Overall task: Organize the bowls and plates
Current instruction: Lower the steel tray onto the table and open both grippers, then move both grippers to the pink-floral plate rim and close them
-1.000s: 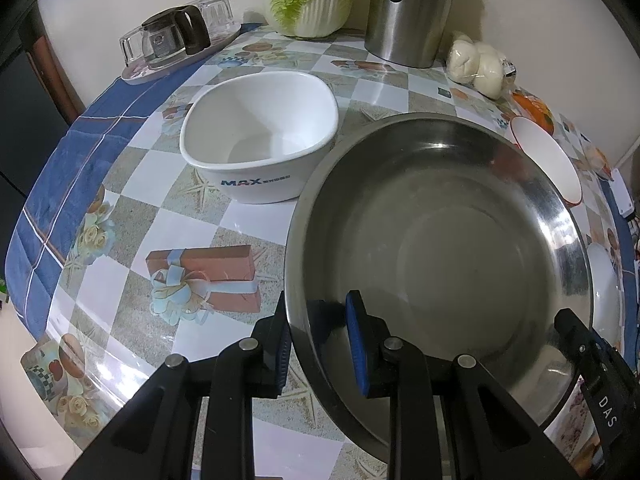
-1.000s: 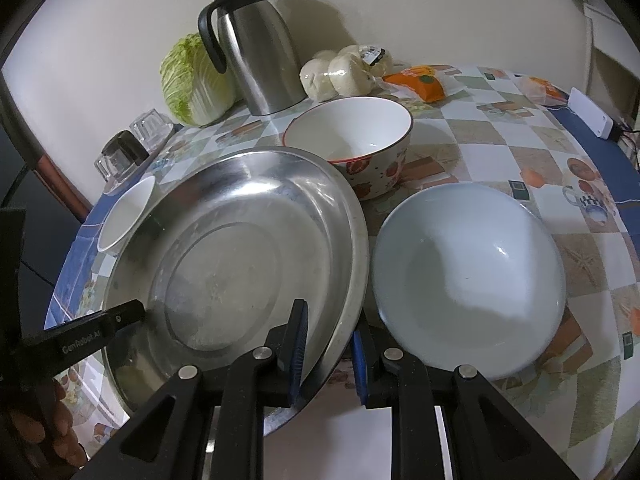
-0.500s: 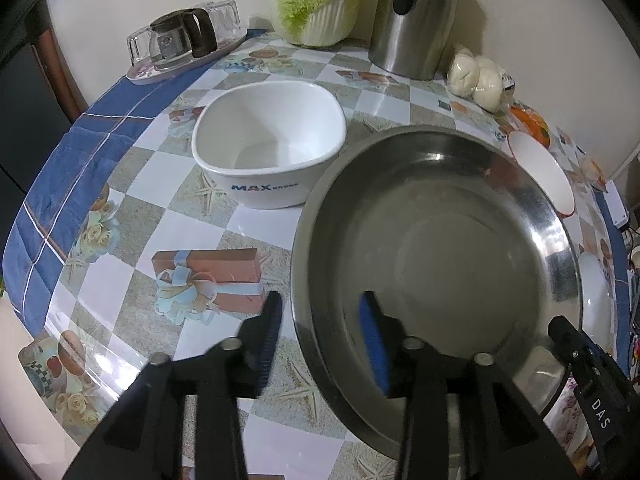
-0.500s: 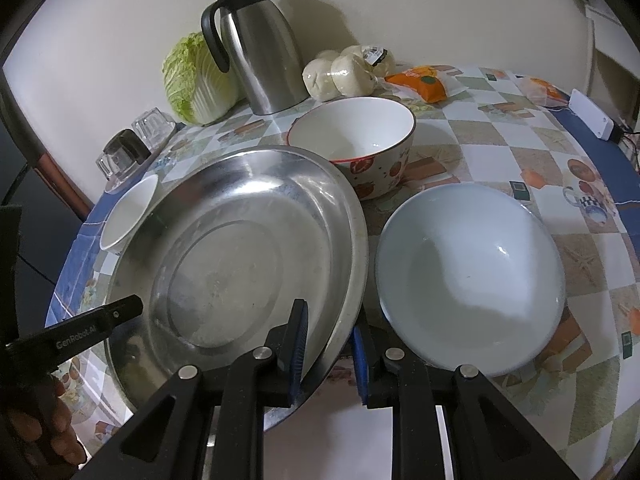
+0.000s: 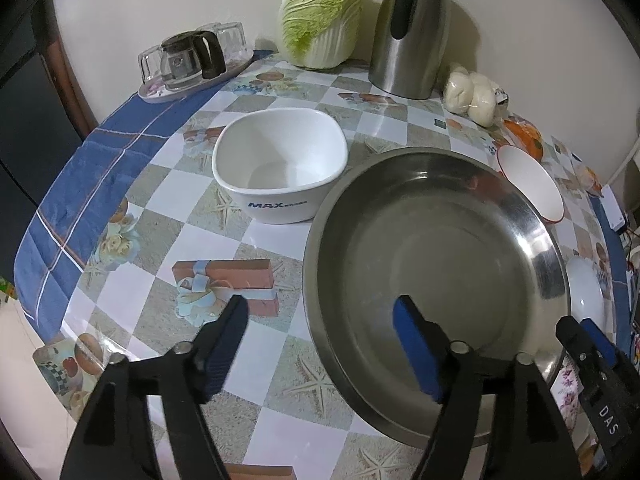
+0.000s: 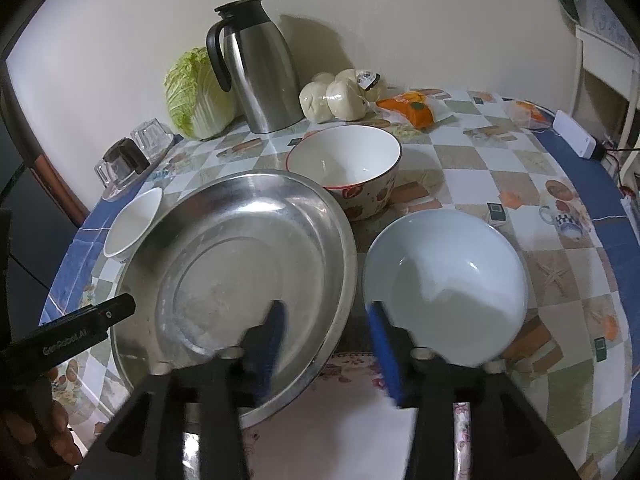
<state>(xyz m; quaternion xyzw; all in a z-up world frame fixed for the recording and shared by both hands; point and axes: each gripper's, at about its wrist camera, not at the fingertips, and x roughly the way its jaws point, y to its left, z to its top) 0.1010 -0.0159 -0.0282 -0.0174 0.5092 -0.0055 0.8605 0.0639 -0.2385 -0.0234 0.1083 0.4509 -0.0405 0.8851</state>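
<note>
Big steel pan [image 5: 436,272] sits flat on the checkered table [image 5: 208,240], pretty much dead centre. Both grippers have just been opening off its near rim. Left gripper [image 5: 320,344] is spread wide now, one finger outside the pan at about 8 o'clock of it and the other over the pan's inside, with the rim between them but neither pad pressing on it. Right gripper [image 6: 326,340] is roughly half open at the pan's 5 o'clock edge, same deal: rim in the gap, pads off it, a bit motion-blurred.

Around the pan in the left view: square white bowl [image 5: 280,164] at 10 o'clock, just beside the rim, can't tell if it touches. Red-rimmed bowl [image 6: 344,168] at 1 o'clock in the right view, tucked right up against the pan. Pale round bowl [image 6: 444,284] at 3 o'clock, just beside it.

Back by the wall: cabbage [image 5: 320,20], steel jug [image 5: 412,28], bag of buns [image 6: 340,96], and a tray of glasses [image 5: 192,64] at far left.
</note>
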